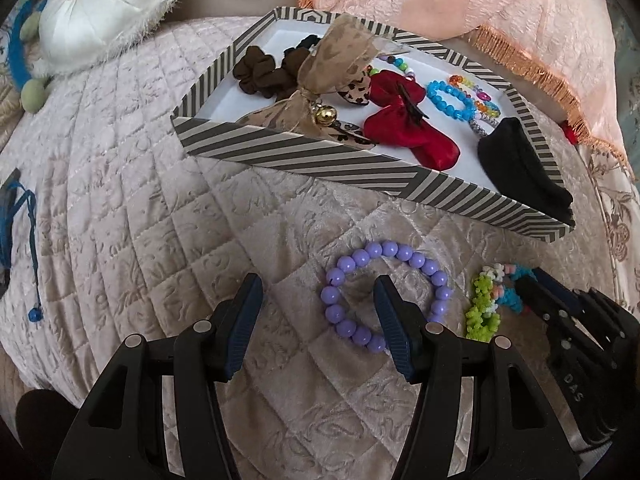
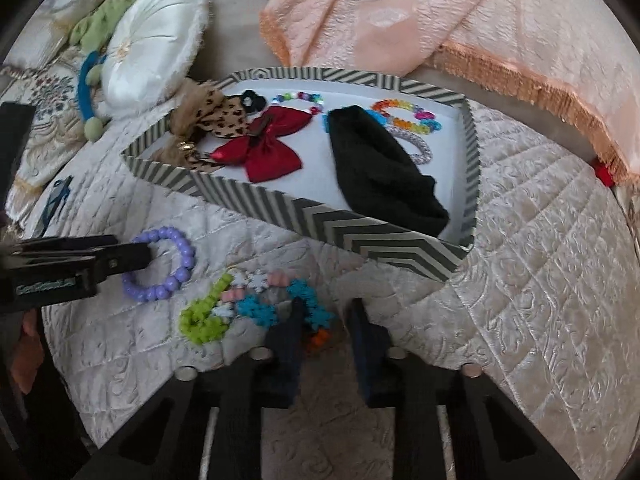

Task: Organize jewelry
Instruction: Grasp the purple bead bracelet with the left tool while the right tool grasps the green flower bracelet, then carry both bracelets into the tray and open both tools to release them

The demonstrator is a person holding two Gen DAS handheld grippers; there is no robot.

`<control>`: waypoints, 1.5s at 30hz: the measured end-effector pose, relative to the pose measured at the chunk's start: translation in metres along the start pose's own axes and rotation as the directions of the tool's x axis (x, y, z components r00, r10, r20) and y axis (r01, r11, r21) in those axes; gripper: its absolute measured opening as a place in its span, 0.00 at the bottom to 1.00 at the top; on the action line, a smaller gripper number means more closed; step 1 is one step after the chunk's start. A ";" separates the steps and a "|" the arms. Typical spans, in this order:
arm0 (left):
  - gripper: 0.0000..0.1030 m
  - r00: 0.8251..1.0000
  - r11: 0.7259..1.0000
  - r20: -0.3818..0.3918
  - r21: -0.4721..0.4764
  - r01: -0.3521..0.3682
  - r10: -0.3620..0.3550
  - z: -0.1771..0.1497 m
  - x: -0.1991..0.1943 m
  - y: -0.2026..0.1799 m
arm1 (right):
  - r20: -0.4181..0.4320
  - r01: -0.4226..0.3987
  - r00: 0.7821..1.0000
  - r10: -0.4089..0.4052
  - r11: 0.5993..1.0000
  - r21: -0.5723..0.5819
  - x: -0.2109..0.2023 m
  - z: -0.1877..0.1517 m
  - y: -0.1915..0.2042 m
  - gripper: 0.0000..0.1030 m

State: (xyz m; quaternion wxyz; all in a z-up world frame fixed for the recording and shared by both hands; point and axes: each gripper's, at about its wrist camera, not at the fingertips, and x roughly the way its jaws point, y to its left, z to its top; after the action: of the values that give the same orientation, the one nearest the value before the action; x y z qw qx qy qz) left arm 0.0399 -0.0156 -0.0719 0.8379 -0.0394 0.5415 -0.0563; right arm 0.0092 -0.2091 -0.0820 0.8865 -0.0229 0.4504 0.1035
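1. Purple bead bracelet [image 1: 386, 294] lies on the quilt [image 1: 140, 220] at lower center of the left view, below the striped box [image 1: 304, 162].
2. Left gripper [image 1: 316, 300] is spread wide, 1 finger inside the ring.
3. Right gripper [image 2: 326, 316] is open beside the fuzzy multicolor bracelet [image 2: 248, 308].
4. "DAS" reads on the right gripper's body.
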 end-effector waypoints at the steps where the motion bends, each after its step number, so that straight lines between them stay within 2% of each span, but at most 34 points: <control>1: 0.48 1.000 1.000 0.007 0.004 0.003 -0.003 0.000 0.000 0.000 | 0.010 -0.012 1.000 0.011 1.000 0.016 -0.003 -0.001 -0.001 0.12; 2: 0.37 1.000 1.000 0.014 0.007 0.002 -0.002 0.000 0.001 -0.002 | 0.017 -0.024 1.000 0.024 0.999 0.031 -0.006 -0.002 -0.002 0.12; 3: 0.16 1.000 1.000 0.016 0.011 -0.001 0.001 0.000 0.000 -0.001 | 0.029 -0.045 0.999 0.044 0.998 0.049 -0.010 -0.003 -0.004 0.12; 6: 0.09 0.999 0.999 0.010 0.009 0.042 -0.042 0.002 -0.003 0.000 | 0.078 -0.086 0.994 0.079 0.993 0.084 -0.029 -0.001 -0.009 0.12; 13: 0.08 0.995 0.996 0.040 0.013 0.093 -0.093 -0.001 -0.029 0.003 | 0.181 -0.140 0.976 0.120 0.985 0.100 -0.075 0.012 -0.011 0.12; 20: 0.08 0.990 0.995 0.096 0.040 0.097 -0.100 0.000 -0.064 -0.004 | 0.233 -0.150 0.964 0.127 0.985 0.086 -0.103 0.019 -0.010 0.12; 28: 0.08 0.986 0.995 0.147 0.077 0.066 -0.077 0.003 -0.096 -0.011 | 0.267 -0.161 0.953 0.140 0.985 0.058 -0.126 0.021 -0.001 0.12; 36: 0.08 0.982 0.993 0.180 0.108 0.046 -0.065 0.008 -0.112 -0.019 | 0.288 -0.163 0.946 0.147 0.986 0.032 -0.140 0.027 0.004 0.12; 45: 0.08 0.976 0.990 0.209 0.140 0.029 -0.058 0.021 -0.120 -0.027 | 0.291 -0.142 0.948 0.132 0.990 0.013 -0.145 0.039 0.002 0.12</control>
State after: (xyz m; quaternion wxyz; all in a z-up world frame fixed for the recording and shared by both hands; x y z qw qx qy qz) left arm 0.0086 -0.0262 0.0490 0.8902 0.0003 0.4429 -0.1070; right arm -0.0437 -0.2253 0.0577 0.9338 0.0387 0.3180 0.1594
